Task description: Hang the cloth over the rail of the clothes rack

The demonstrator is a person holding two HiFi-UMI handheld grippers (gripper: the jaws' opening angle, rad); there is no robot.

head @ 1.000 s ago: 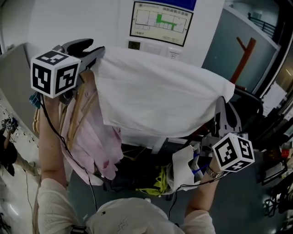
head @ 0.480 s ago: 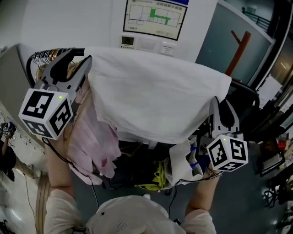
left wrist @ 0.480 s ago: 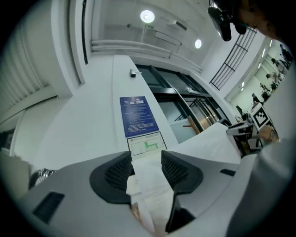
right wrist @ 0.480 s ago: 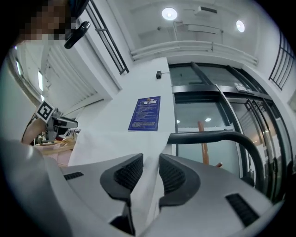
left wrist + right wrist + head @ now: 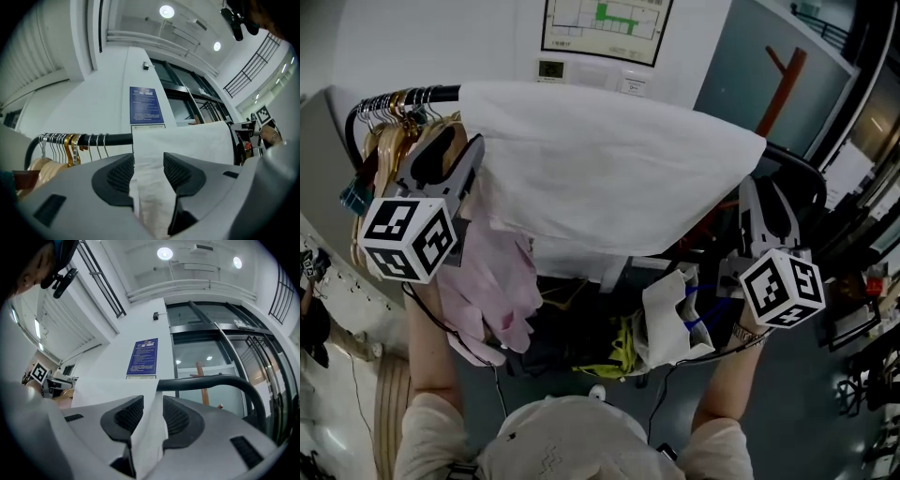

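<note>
Hangers (image 5: 389, 114) and pink garments (image 5: 497, 291) at rail (image 5: 441, 93) left end — cloth (image 5: 609, 169) across the rest

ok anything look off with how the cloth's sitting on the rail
Nothing serious. The white cloth lies draped across the rail without bunching. Only its near hem is uneven: it sags in the middle and climbs toward the right corner.

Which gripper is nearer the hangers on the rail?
Left gripper: just below the hangers, at the cloth's left edge. Right gripper: at its opposite edge. Both have just been opening, cloth between their jaws.
</note>
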